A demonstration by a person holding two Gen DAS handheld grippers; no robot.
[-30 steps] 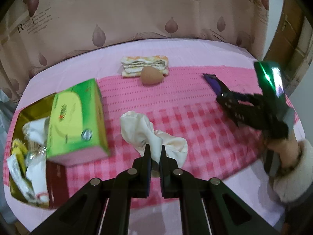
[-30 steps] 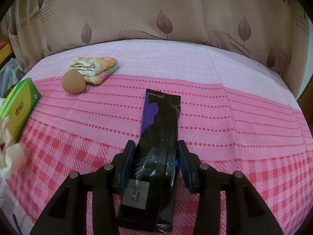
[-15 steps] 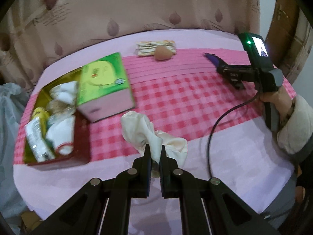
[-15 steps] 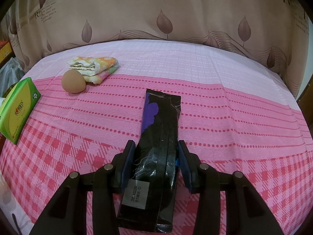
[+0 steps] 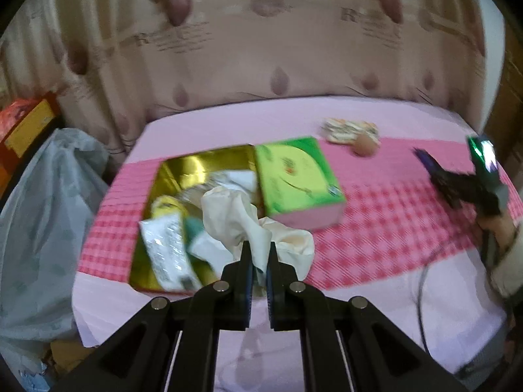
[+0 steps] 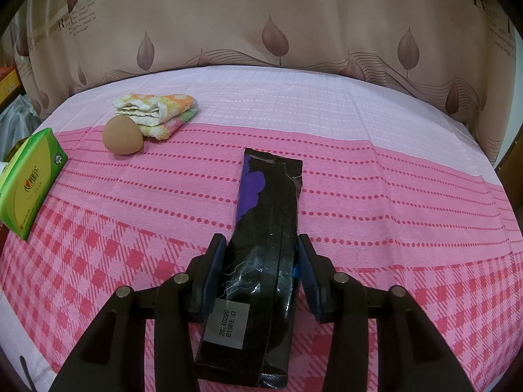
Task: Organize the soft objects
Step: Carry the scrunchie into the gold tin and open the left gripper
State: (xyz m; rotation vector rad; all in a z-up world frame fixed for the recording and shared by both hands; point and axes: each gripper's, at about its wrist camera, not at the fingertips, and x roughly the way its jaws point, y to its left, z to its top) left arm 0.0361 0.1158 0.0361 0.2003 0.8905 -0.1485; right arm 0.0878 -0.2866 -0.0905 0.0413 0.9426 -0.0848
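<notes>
My left gripper (image 5: 258,254) is shut on a cream cloth (image 5: 238,219) and holds it in the air over the near right part of a gold tray (image 5: 183,166). The tray holds several packets and white items. My right gripper (image 6: 261,261) is shut on a black and purple packet (image 6: 268,215) that lies low over the pink tablecloth; it also shows at the right of the left wrist view (image 5: 457,183). A brown egg-shaped object (image 6: 122,135) and a folded orange and white towel (image 6: 157,111) lie at the back.
A green tissue box (image 5: 294,176) stands beside the tray's right side, also at the left of the right wrist view (image 6: 26,183). A grey plastic bag (image 5: 42,215) hangs off the table's left edge. A curtain (image 6: 261,16) runs behind the table.
My left gripper has carried the cream cloth to the left, from above the checked cloth to above the gold tray. My right gripper and its packet have not moved.
</notes>
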